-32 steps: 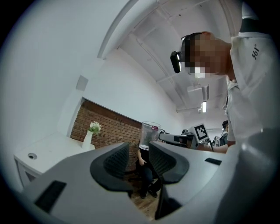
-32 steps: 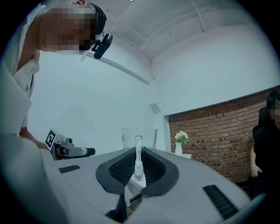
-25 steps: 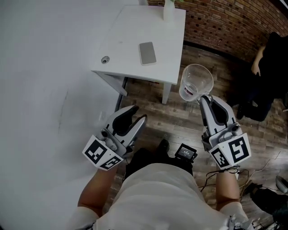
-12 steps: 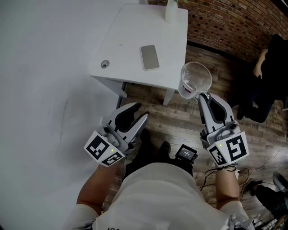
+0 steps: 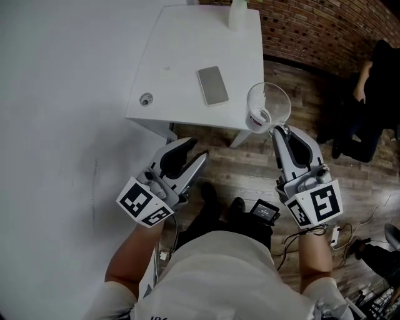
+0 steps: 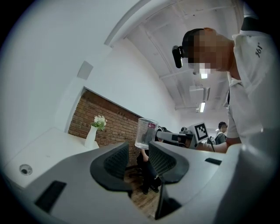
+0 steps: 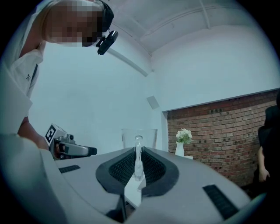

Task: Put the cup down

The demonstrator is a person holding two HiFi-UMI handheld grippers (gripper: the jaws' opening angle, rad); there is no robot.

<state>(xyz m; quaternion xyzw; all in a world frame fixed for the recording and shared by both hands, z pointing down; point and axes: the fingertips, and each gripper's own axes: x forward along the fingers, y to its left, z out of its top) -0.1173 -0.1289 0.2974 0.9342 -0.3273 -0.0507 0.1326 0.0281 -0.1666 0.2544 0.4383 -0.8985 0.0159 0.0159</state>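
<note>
Forearms reach forward from our pale shirt [image 5: 219,275], bare below the sleeves, with a gripper in each hand. Our right gripper [image 5: 275,129] stretches farther out, level with the near right corner of the table [image 5: 181,56]. Our left gripper [image 5: 197,147] sits lower and closer to us, angled toward the table's near edge.

In the right gripper view the ribbed dark pads are nearly together, pinching a thin clear upright part of the cup [image 5: 269,107] — handle or wall, we cannot tell which. The cup is held upright in the air, and from above it overlaps the table's near right corner. We cannot tell whether it hangs over the top or just off it. It is a round tumbler of clear glass or plastic with a small red label [image 5: 262,117] on its side, and we see straight through it to its bottom.

The left jaws stand apart, gripping nothing; the left gripper view shows only the far room between their pads.

The table is smooth, white and square-cornered. A grey phone [image 5: 213,85] lies flat on it, a small round metal fitting [image 5: 145,99] sits near its left edge, and a slim white vase [image 5: 237,12] stands at the far side — white flowers [image 6: 99,121] in it. Beyond are wood-plank floor [image 5: 250,172] and a brick wall [image 5: 312,31].
</note>
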